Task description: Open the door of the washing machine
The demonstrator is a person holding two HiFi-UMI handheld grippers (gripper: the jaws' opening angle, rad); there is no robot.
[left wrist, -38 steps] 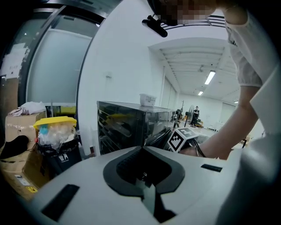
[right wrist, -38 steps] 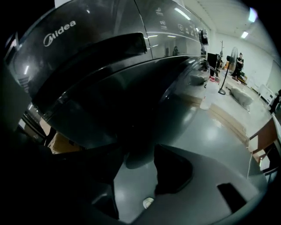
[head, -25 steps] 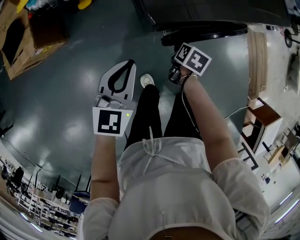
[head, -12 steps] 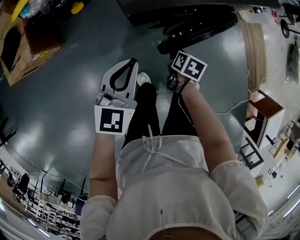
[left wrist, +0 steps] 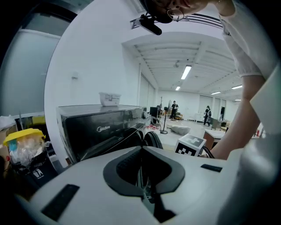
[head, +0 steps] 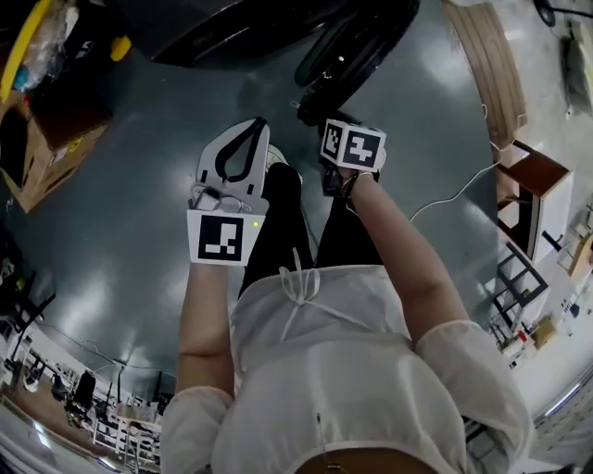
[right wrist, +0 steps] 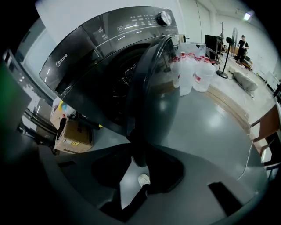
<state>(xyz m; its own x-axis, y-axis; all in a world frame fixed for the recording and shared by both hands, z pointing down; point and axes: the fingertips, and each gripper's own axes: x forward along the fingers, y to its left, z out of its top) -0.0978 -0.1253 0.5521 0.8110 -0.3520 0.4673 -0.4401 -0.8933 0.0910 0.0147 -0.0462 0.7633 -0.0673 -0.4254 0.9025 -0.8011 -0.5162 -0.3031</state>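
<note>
A dark front-loading washing machine (head: 213, 28) stands at the top of the head view. Its round door (head: 361, 46) is swung well out from the drum (right wrist: 123, 88). My right gripper (head: 335, 176) hangs steeply down at the door's near end, under its marker cube. In the right gripper view the door's (right wrist: 153, 88) lower rim runs down into the right gripper (right wrist: 137, 160). Its jaws have just been closing and pinch that rim. My left gripper (head: 259, 125) is shut and empty, held level to the left, away from the washing machine (left wrist: 96, 127).
Cardboard boxes (head: 37, 157) and yellow items (head: 120, 46) lie left of the machine. Water jugs (right wrist: 193, 72) stand by a wooden platform (head: 482, 65) to its right. A small wooden cabinet (head: 537, 194) and a floor cable (head: 445, 199) are further right. The person's shoe (right wrist: 143, 179) is below the jaws.
The door has swung further out from the machine's front, and my right gripper has moved leftward with it. The left gripper has stayed shut and kept its place in the view.
</note>
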